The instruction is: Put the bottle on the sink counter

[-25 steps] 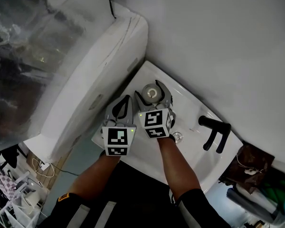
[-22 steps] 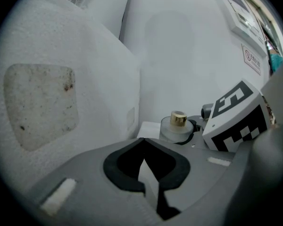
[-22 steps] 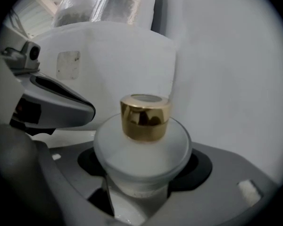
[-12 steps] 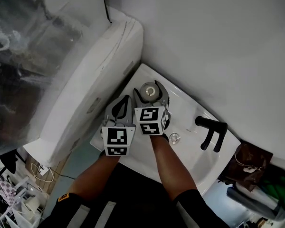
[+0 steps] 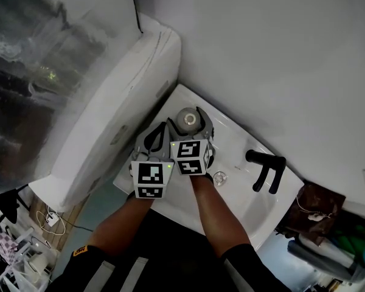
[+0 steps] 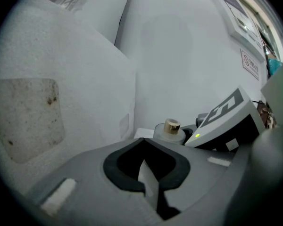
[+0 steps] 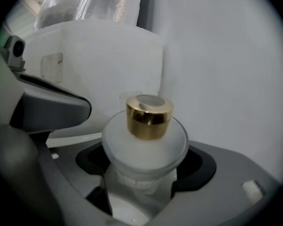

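Note:
A frosted white bottle (image 5: 188, 118) with a gold cap (image 7: 149, 116) stands upright on the white sink counter (image 5: 170, 105), near its far left corner by the wall. My right gripper (image 5: 190, 126) reaches around it. Its jaws are opening, with the bottle's body (image 7: 144, 147) between them and dark gaps on both sides. My left gripper (image 5: 158, 134) sits just left of it, shut and empty. In the left gripper view the bottle (image 6: 171, 128) shows beyond the closed tips of my left gripper (image 6: 142, 142), beside the right gripper's marker cube (image 6: 226, 119).
A black faucet (image 5: 264, 169) stands at the right of the sink basin (image 5: 243, 193), with a metal drain (image 5: 219, 177) in it. A large white tub edge (image 5: 109, 114) runs along the left. A brown bag (image 5: 316, 205) lies at lower right.
The right gripper's jaws have spread slightly around the bottle. Both grippers and the bottle sit a little further up and left in the picture, as does the whole sink.

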`<state>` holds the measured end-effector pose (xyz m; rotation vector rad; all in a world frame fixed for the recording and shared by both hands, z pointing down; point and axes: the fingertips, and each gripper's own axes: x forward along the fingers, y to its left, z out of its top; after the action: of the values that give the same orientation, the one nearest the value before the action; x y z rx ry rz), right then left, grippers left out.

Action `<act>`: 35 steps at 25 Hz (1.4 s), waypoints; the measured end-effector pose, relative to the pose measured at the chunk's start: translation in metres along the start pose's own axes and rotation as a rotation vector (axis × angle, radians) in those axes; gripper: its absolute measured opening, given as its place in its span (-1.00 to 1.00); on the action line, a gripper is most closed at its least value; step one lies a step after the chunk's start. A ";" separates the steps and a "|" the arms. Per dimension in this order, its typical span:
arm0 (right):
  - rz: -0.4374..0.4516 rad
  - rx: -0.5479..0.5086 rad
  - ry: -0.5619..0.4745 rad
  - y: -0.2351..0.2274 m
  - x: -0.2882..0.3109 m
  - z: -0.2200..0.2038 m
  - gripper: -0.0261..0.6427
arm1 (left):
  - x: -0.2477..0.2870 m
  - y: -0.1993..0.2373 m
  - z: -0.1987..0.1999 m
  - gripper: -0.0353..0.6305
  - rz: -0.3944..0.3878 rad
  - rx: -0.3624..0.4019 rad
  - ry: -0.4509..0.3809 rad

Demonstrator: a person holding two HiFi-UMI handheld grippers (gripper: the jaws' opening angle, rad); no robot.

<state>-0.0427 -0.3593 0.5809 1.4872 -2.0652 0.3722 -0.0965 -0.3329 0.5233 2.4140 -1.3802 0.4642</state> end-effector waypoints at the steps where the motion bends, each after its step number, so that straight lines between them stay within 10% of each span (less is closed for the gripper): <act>1: 0.004 0.006 -0.001 0.000 -0.001 0.000 0.23 | -0.001 0.000 0.000 -0.90 0.002 0.000 0.001; 17: -0.001 0.095 -0.074 -0.002 -0.064 0.002 0.20 | -0.024 -0.005 -0.006 -0.90 0.031 0.008 -0.006; 35: 0.011 0.134 -0.309 0.003 -0.263 0.018 -0.92 | -0.140 -0.113 0.024 -0.89 0.004 0.067 -0.127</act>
<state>0.0087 -0.1633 0.4126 1.7029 -2.3274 0.3053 -0.0629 -0.1816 0.4289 2.5342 -1.4431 0.3700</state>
